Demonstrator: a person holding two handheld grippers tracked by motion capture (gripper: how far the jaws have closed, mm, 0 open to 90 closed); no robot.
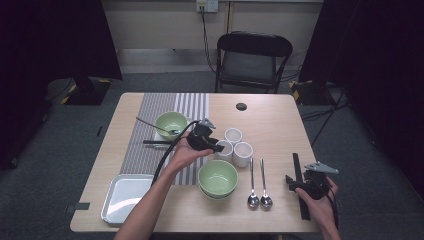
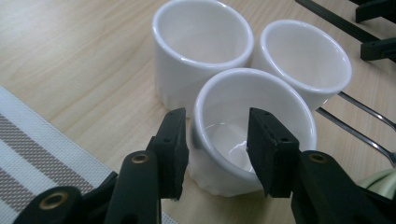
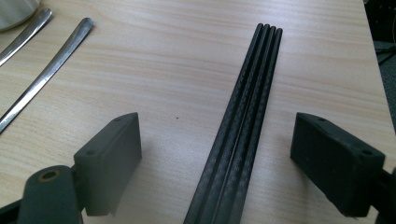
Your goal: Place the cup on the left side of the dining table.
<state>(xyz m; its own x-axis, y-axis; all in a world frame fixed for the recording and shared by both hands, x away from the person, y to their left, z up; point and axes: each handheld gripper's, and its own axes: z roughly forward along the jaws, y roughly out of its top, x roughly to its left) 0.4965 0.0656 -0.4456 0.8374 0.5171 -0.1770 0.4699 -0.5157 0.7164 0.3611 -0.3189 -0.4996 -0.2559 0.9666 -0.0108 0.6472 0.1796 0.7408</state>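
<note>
White cup (image 2: 243, 140) straddled at rim by parted left gripper (image 2: 217, 140) jaws; right gripper (image 3: 215, 163) jaws apart astride black chopsticks (image 3: 243, 121) on desk (image 3: 154, 70).

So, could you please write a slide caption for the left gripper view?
Left gripper fingers straddle the near wall of the nearest of three white cups on the wooden table.

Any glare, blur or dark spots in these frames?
High view: table evenly lit, surroundings fall to near black, spoon bowls show small highlights. Left gripper view: cups sharp, soft reflection inside the nearest, the tongs' near ends slightly soft. Right gripper view: chopsticks crisp, left pad blurred.
</note>
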